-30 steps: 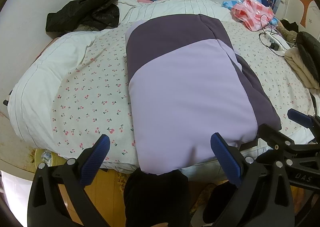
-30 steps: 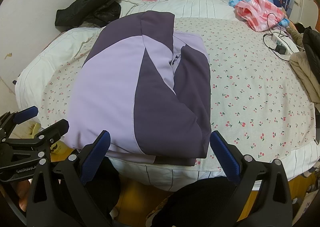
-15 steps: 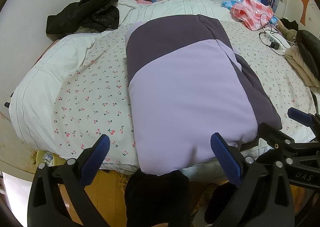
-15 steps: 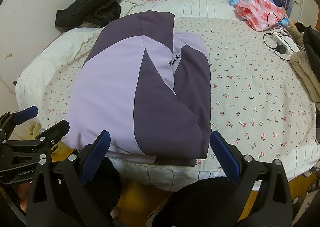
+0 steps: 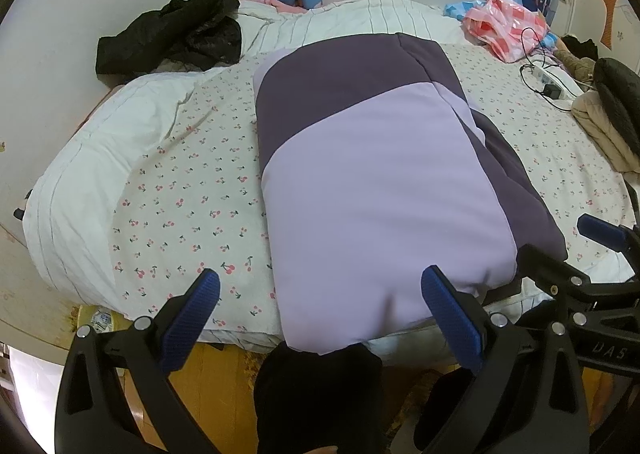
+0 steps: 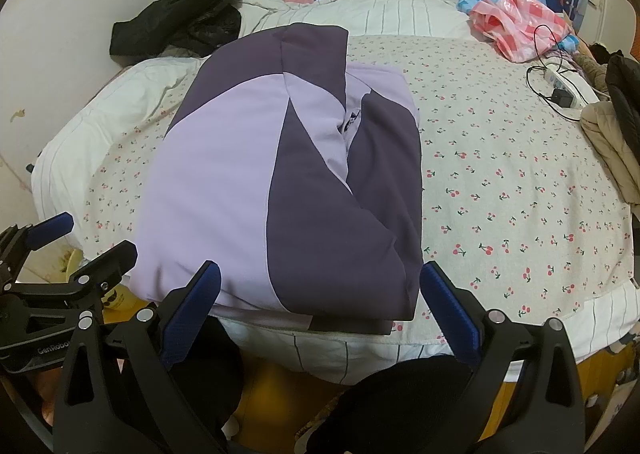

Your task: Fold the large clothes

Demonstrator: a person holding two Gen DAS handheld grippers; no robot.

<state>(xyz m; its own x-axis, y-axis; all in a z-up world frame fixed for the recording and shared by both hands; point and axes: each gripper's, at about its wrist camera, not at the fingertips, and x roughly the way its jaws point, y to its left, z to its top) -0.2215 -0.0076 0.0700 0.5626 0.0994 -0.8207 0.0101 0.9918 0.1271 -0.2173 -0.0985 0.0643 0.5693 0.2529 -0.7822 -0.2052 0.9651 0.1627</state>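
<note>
Folded lilac-and-dark-purple jacket point(image 5: 376, 181) point(image 6: 280, 181) lies flat on the bed point(image 5: 180, 189) point(image 6: 520, 181), running from mid-bed to the near edge, its near end slightly overhanging that edge. Left tongs point(image 5: 324, 314) wide apart, holding nothing, poised at the near edge over the jacket's lilac end. Right tongs point(image 6: 320, 306) also wide, empty, at the near edge by the jacket's dark corner. Black coat point(image 5: 172, 37) heaped at the far left corner; pink bag point(image 6: 520, 25) at the far right.
</note>
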